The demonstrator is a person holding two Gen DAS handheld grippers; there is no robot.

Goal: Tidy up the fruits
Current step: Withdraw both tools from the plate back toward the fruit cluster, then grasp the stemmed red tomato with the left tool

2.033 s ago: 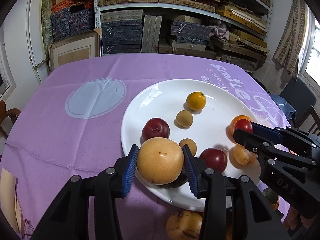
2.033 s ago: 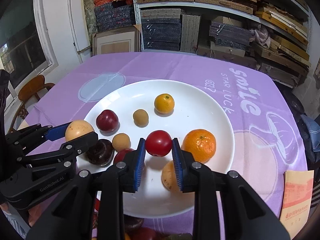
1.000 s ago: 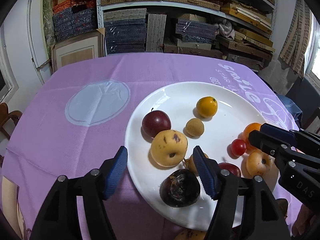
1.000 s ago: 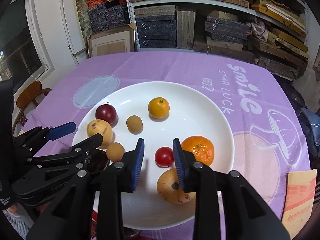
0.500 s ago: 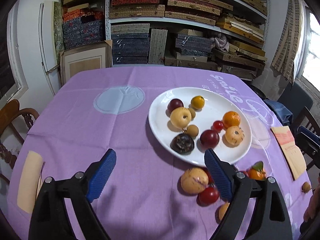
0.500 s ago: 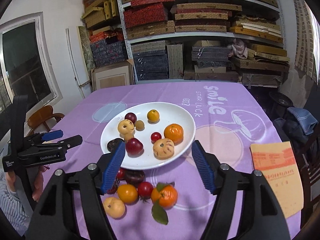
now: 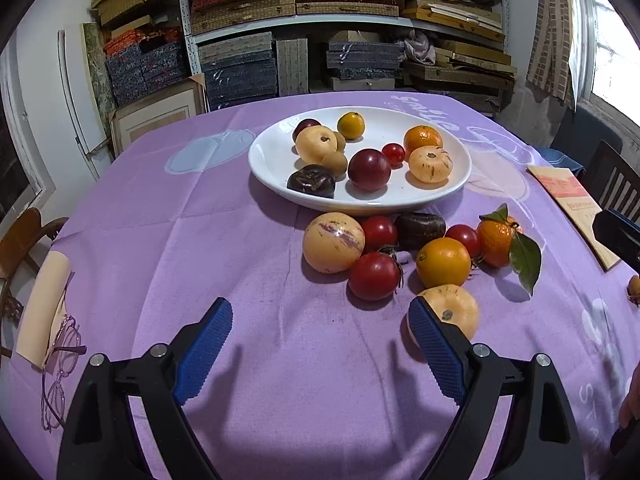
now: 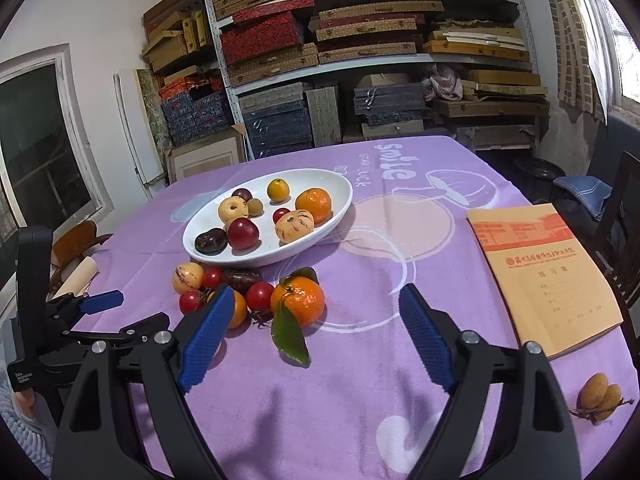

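My right tong's blue pad (image 8: 208, 332) covers part of an orange fruit (image 8: 238, 310) at nine o'clock; my left's pad (image 7: 436, 346) masks a pale fruit (image 7: 456, 310). The notebook's print (image 8: 552, 276) stays unreadable, at three o'clock.

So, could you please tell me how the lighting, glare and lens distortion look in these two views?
Left wrist view: soft daylight, blown-out window at right, small glare on the striped melon, faint tool shadows on the cloth, shelves bowed by the fisheye. Right wrist view: sharp, bright window at right, dark vignette corners, shadow under the plate.
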